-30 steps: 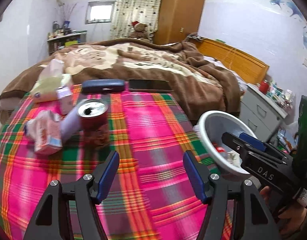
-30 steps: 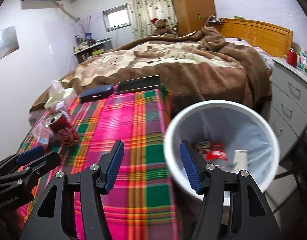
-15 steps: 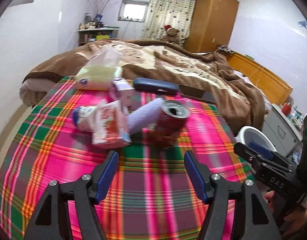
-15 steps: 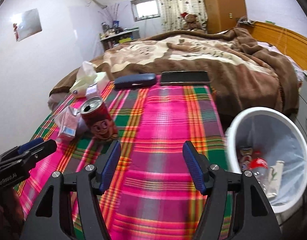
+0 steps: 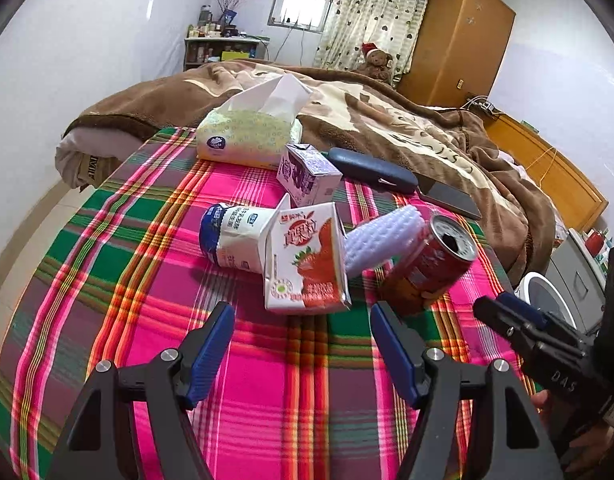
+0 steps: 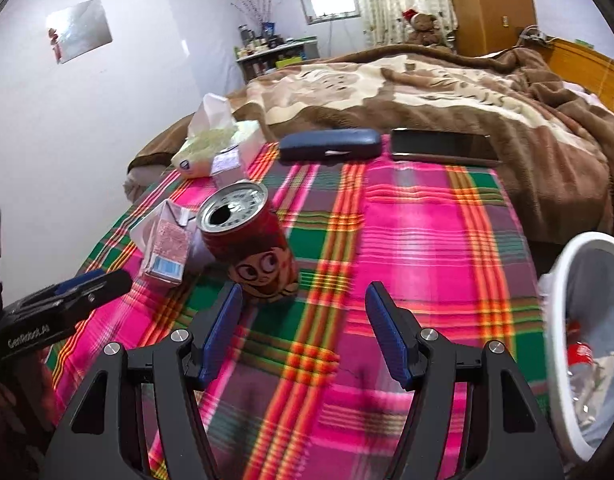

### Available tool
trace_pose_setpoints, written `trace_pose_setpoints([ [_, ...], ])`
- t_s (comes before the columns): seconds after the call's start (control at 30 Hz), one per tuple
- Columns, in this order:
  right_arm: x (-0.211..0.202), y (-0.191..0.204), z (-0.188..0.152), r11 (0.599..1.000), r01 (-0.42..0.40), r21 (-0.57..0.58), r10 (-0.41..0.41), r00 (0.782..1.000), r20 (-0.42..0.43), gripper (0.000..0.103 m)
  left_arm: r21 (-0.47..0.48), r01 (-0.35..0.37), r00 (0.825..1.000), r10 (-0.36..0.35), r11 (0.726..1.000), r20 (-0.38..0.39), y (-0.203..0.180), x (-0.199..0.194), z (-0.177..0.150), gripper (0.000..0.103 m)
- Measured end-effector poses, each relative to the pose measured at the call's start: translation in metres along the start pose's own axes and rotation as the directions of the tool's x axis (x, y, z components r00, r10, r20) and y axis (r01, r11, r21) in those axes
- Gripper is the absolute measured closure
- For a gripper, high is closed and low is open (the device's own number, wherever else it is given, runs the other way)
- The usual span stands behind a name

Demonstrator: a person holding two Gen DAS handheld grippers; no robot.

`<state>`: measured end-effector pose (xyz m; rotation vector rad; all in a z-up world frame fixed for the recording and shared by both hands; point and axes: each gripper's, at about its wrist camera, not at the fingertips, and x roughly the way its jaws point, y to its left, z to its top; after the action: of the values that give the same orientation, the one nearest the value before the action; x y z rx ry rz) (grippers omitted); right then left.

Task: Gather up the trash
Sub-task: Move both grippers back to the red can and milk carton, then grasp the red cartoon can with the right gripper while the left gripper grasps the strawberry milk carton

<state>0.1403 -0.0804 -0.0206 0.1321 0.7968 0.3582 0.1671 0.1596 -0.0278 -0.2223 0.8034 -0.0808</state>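
Observation:
On the plaid tablecloth [image 5: 267, 360] lies a cluster of trash: a strawberry drink carton [image 5: 305, 264], a white and blue yogurt bottle [image 5: 235, 238], a purple carton [image 5: 307, 176], a white foam roll [image 5: 379, 236] and an open red can [image 5: 431, 264]. My left gripper [image 5: 303, 344] is open and empty, just short of the strawberry carton. My right gripper [image 6: 305, 332] is open and empty, with the red can [image 6: 247, 240] just ahead of its left finger. The white bin [image 6: 587, 340] with trash inside stands at the right.
A tissue pack [image 5: 247, 136], a dark glasses case [image 5: 371, 170] and a phone [image 5: 451, 198] lie at the table's far edge. The bed with a brown blanket [image 5: 407, 120] is behind. A grey drawer cabinet [image 5: 579, 272] stands beyond the bin.
Both grippers have swung left, from the bin toward the trash cluster. The left one has closed in on the strawberry carton, the right one on the red can. Both stay open.

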Motion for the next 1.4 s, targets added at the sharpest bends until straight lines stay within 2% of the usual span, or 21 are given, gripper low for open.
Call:
trace_pose_setpoints([
  [0.13, 0.003, 0.008, 0.002, 1.000, -0.009, -0.023, 0.010, 1.000, 0.019, 0.037, 0.000, 0.006, 1.000, -0.006, 1.000, -0.001, 0.004, 0.009, 0.008, 0.033],
  [0.23, 0.007, 0.016, 0.005, 0.998, -0.010, -0.063, 0.012, 1.000, 0.027, 0.037, 0.022, 0.012, 0.999, -0.011, 1.000, -0.038, 0.002, 0.022, 0.014, 0.033],
  [0.3, 0.010, 0.020, 0.007, 0.997, -0.007, -0.083, 0.009, 1.000, 0.029, 0.037, 0.025, 0.009, 1.000, -0.008, 1.000, -0.026, 0.002, 0.024, 0.016, 0.033],
  [0.43, 0.017, 0.020, 0.013, 0.996, -0.017, -0.088, 0.020, 0.999, 0.026, 0.037, 0.023, 0.046, 0.997, -0.045, 0.999, -0.062, 0.003, 0.039, 0.022, 0.033],
  [0.57, 0.023, 0.021, 0.015, 0.995, -0.033, -0.095, 0.035, 0.999, 0.025, 0.037, 0.038, 0.032, 0.997, -0.029, 0.999, -0.076, 0.005, 0.049, 0.025, 0.033],
  [0.7, 0.030, 0.025, 0.018, 0.994, -0.037, -0.105, 0.038, 0.999, 0.011, 0.037, -0.004, 0.073, 0.992, -0.073, 0.997, -0.101, 0.014, 0.059, 0.026, 0.033],
  [0.83, 0.036, 0.029, 0.020, 0.992, -0.038, -0.117, 0.039, 0.999, 0.005, 0.037, -0.025, 0.081, 0.993, -0.083, 0.996, -0.082, 0.019, 0.059, 0.026, 0.033],
  [1.27, 0.043, 0.022, 0.026, 0.998, -0.019, -0.066, 0.020, 1.000, 0.016, 0.037, -0.057, 0.105, 0.990, -0.109, 0.993, -0.090, 0.024, 0.069, 0.028, 0.033],
  [1.4, 0.043, 0.022, 0.025, 0.998, -0.009, -0.060, 0.010, 1.000, 0.023, 0.038, -0.069, 0.109, 0.990, -0.114, 0.992, -0.080, 0.025, 0.070, 0.029, 0.039],
])
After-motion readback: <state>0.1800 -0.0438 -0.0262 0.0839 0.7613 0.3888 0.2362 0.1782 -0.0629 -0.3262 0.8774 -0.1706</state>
